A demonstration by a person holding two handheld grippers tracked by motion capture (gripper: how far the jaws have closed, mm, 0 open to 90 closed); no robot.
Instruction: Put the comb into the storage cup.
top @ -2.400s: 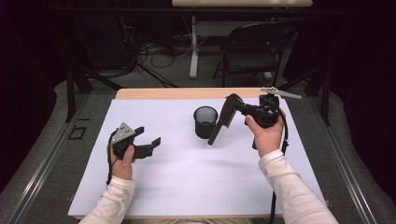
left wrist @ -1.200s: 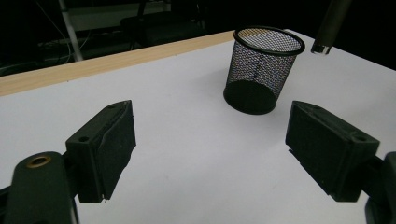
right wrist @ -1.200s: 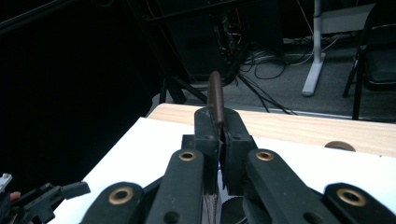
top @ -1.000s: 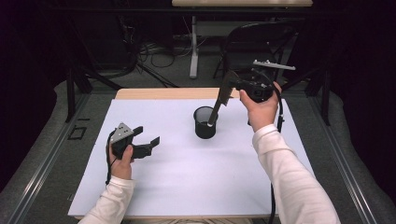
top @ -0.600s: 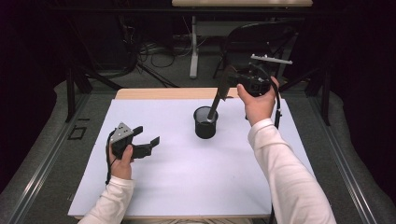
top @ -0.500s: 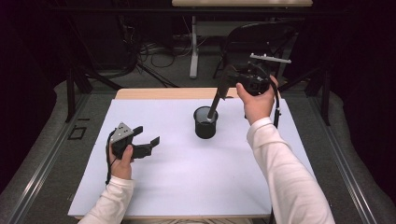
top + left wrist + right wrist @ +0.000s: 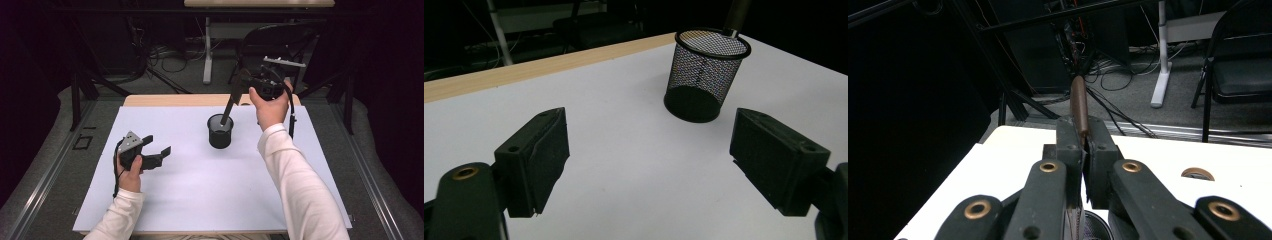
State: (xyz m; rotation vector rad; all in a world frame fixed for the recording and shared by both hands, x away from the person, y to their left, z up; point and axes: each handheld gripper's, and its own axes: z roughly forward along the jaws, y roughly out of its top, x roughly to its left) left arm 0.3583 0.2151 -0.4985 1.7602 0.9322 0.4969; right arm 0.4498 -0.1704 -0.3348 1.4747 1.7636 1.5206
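Pen is clamped in our right gripper, jaws squeezed together on it; in the right gripper view its brown barrel sticks out past the pads. In the high view the pen slants down from the gripper, lower end inside the mesh cup. Can't tell if the tip touches the bottom. Right hand is raised over the far edge of the table, forearm stretched forward. Left gripper sits low over the near-left part of the white sheet, left hand wrapped round its body, jaws apart with nothing between them, pointed toward the cup. Cup stands upright on the sheet, well apart from the left gripper; we see nothing else in it, though the mesh hides much.

Versus 2.4 s ago: right hand has gone up and away from us, pen was outside the cup beside it, now its end is in. Left hand and cup unchanged.
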